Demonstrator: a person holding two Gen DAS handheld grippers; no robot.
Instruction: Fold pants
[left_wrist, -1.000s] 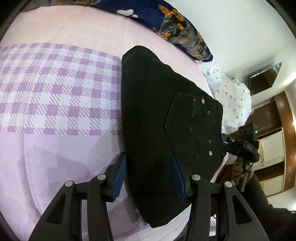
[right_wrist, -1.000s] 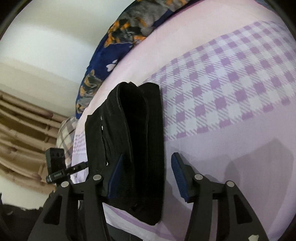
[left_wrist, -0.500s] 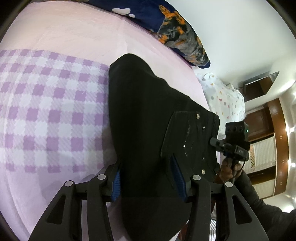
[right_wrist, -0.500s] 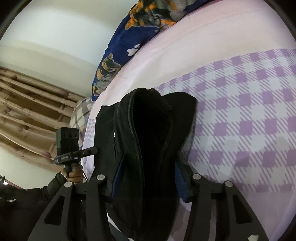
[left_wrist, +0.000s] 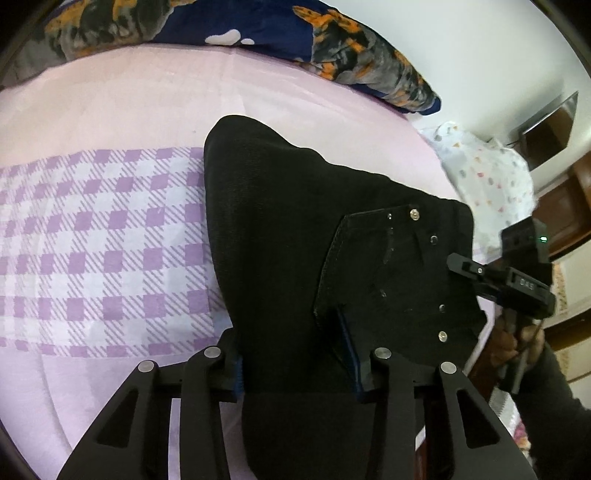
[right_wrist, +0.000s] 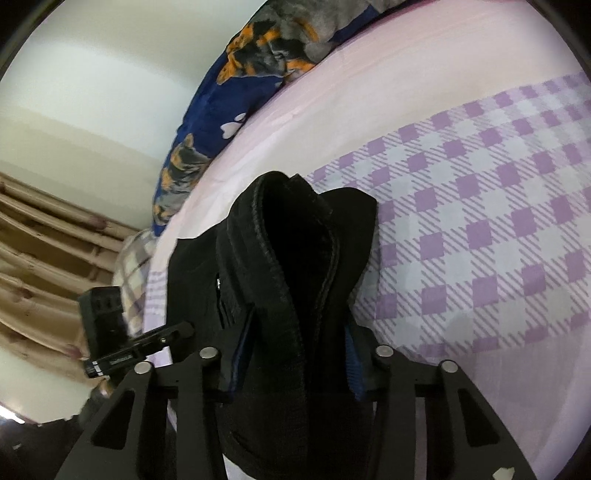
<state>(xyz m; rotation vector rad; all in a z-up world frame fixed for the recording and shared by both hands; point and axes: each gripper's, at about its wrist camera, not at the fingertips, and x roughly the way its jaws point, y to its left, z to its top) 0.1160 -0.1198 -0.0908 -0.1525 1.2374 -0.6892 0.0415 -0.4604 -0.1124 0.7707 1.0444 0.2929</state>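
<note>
Black pants, folded, lie on a pink bed with a studded back pocket facing up. My left gripper straddles their near edge. Its jaws are closing, and the blue pads press the cloth, which bunches into a ridge. In the right wrist view the pants show their stacked, folded end. My right gripper has its jaws closing on that thick end, with fabric filling the gap between the pads. Each gripper appears at the far side of the other's view, the right gripper held by a hand.
The bed sheet is pink with a purple check band. A navy pillow with orange and grey dogs lies at the head. A white dotted bundle sits past the bed's edge, and beige curtains hang beyond the other side.
Both grippers have moved forward over the pants' edges and their jaws have narrowed onto the cloth. The fabric has bunched up and risen between the pads.
</note>
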